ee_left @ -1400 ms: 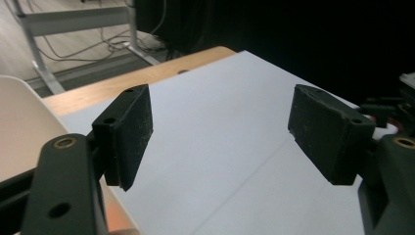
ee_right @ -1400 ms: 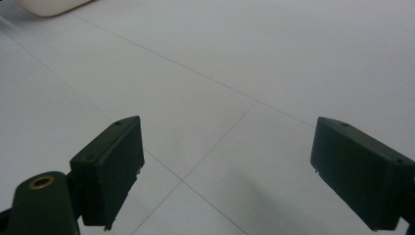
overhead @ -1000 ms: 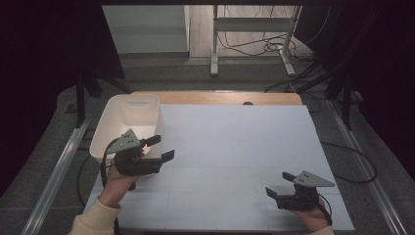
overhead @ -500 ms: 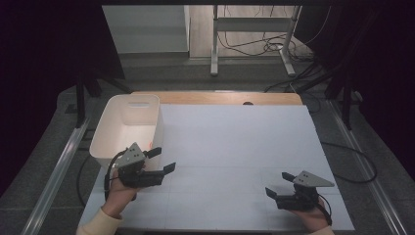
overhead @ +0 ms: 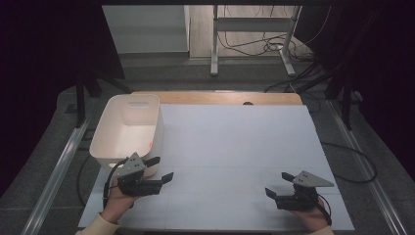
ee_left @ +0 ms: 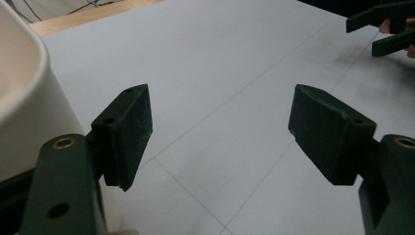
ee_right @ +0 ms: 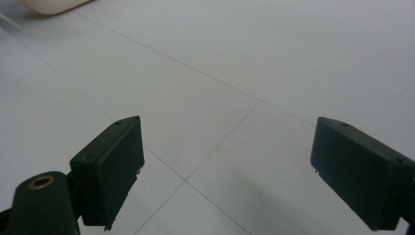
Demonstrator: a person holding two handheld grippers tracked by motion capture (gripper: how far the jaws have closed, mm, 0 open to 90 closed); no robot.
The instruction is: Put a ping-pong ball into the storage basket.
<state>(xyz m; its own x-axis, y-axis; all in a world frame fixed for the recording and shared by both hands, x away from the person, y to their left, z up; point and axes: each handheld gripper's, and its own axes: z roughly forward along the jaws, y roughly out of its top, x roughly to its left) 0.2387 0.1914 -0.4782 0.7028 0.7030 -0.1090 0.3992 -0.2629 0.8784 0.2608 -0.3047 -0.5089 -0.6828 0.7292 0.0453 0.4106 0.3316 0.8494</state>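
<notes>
The left gripper [overhead: 159, 169] hovers just beside the near right corner of the white plastic bin [overhead: 128, 128], jaws spread wide with nothing between them. The right gripper [overhead: 280, 185] rests low over the table [overhead: 235, 142], well apart from the bin toward the near right corner of the white surface; its jaws also stand apart and empty.

Procedure, as judged from this posture: the step in hand appears to be an approach to the bin. Keep the left jaws wide until one pad passes inside the bin wall and the other stays outside. Close on the rim, not on the rounded corner, where the pads would likely slip. Hold the right gripper clear of the bin until the left has a firm hold.

The bin is an open, rectangular tub with rounded corners, tapered walls and a slot handle in its far wall. It stands upright at the table's left edge. A small reddish mark shows on its inner right wall; otherwise the interior looks empty.
</notes>
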